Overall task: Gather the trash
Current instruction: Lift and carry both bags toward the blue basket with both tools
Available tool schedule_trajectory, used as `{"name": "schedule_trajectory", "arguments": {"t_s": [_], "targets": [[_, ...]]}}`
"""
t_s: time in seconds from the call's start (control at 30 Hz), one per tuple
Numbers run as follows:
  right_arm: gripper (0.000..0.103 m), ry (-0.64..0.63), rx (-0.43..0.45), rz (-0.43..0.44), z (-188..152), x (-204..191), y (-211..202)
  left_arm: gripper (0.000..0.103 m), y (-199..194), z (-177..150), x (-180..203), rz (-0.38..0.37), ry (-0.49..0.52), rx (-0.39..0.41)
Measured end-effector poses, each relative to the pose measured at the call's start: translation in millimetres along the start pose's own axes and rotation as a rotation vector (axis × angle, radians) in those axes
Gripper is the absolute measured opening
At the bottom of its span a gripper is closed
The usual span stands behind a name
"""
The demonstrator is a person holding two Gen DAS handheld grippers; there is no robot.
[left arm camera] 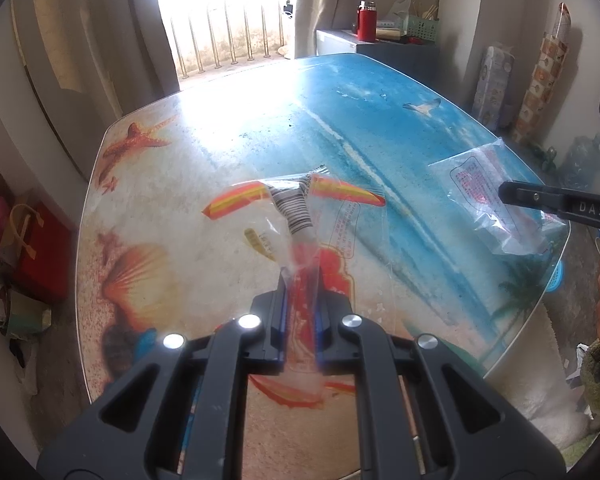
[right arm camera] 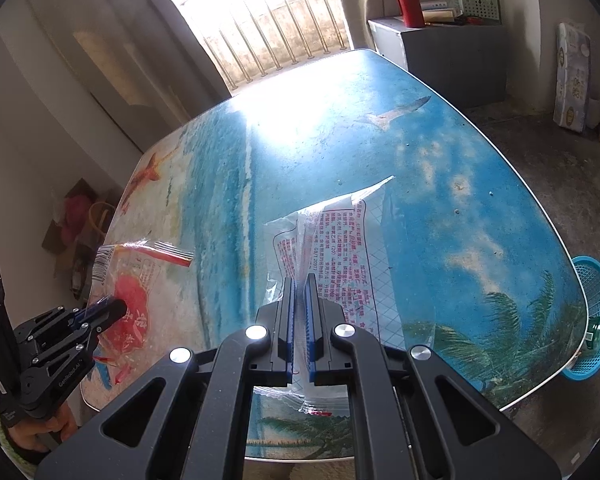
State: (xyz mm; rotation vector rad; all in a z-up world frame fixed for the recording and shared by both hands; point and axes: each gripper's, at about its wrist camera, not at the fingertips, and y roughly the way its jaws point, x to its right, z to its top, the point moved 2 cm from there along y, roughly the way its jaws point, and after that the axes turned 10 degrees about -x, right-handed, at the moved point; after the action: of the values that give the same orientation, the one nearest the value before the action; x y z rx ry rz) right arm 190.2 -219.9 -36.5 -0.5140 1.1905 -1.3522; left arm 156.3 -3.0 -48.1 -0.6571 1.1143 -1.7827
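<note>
My left gripper (left arm camera: 300,284) is shut on a clear plastic wrapper with red and yellow print and a barcode (left arm camera: 296,208), held over the beach-print table (left arm camera: 260,128). It also shows in the right wrist view (right arm camera: 132,280), with the left gripper (right arm camera: 116,308) at the left. My right gripper (right arm camera: 299,280) is shut on a clear plastic bag with red text (right arm camera: 340,240), over the table's right side (right arm camera: 440,160). That bag (left arm camera: 484,192) and the right gripper (left arm camera: 508,194) show at the right in the left wrist view.
A blue mesh basket (right arm camera: 596,320) sits on the floor by the table's right edge. A grey cabinet (right arm camera: 452,64) with a red flask (right arm camera: 410,4) stands at the back. Bags and boxes (left arm camera: 28,248) lie on the floor at the left.
</note>
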Motion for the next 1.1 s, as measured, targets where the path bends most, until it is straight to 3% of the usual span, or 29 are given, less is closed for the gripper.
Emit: {"name": "schedule_trajectory", "arguments": {"t_s": [1.1], "targets": [[0.005,0.065,0.113,0.021,-22,27,-57,0.008,-35,9,42,0.003,0.093,0.097]]}}
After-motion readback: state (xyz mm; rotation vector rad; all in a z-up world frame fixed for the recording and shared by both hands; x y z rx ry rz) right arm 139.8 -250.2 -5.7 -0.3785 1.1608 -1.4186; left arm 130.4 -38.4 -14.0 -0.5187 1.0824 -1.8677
